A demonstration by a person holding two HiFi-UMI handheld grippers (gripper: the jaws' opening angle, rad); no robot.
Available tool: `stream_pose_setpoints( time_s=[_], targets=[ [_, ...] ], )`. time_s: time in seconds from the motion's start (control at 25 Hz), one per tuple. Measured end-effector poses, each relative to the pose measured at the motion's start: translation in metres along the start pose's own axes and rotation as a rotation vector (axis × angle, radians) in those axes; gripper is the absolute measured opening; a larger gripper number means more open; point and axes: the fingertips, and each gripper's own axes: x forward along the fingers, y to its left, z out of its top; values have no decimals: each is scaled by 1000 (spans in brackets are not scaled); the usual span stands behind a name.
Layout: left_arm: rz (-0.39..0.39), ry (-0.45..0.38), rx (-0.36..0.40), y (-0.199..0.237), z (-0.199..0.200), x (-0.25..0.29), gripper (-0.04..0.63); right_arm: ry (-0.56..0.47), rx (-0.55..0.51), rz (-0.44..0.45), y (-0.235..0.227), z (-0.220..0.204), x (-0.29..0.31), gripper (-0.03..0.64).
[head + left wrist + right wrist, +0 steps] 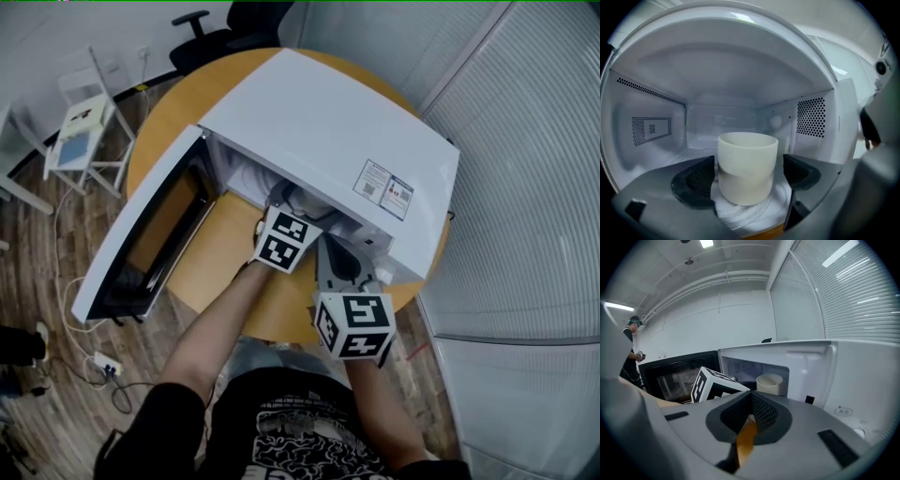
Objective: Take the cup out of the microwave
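One cup [747, 154] in one microwave [328, 131]; its two stickers [384, 190] unreadable. Jaws: left gripper [749, 165] spread around cup, right gripper [751, 401] closed.

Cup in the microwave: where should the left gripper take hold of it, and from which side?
Across the plain side wall at mid-height, coming in level through the open front of the microwave. The cup stands upright, round, no handle showing; the left gripper holds its open jaws either side.

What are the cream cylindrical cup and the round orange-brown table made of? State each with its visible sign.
Cream cylindrical cup: probably ceramic, possibly matt plastic; thick rim, opaque wall, dull finish without gloss.
Round orange-brown table: likely wood or wood-look laminate; smooth, even, warm-toned top, with no grain discernible.
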Motion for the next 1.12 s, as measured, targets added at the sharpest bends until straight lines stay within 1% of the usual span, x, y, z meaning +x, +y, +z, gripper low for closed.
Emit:
stream_pose_setpoints(
  time_s=[0.16, 0.28, 0.32, 0.36, 0.4, 0.68, 0.88, 1.12],
  targets=[
    [54, 13, -1, 8, -1, 2, 463, 4, 0, 4, -1, -2, 2, 15],
    [76, 29, 16, 10, -2, 2, 459, 7, 4, 4, -3, -3, 2, 15],
    [80, 33, 21, 10, -3, 2, 442, 8, 5, 6, -4, -3, 2, 16],
    [82, 34, 24, 10, -3, 2, 411, 9, 7, 7, -4, -4, 2, 16],
    [84, 34, 25, 10, -3, 1, 402, 8, 8, 9, -5, -4, 2, 16],
    [108, 21, 15, 13, -3, -4, 397, 3, 11, 17, -6, -4, 4, 16],
    [129, 11, 18, 15, -4, -14, 397, -14, 16, 20, -6, 1, 5, 16],
    [146, -1, 2, 15, -7, -30, 397, -25, 27, 22, -6, 4, 4, 16]
  ],
)
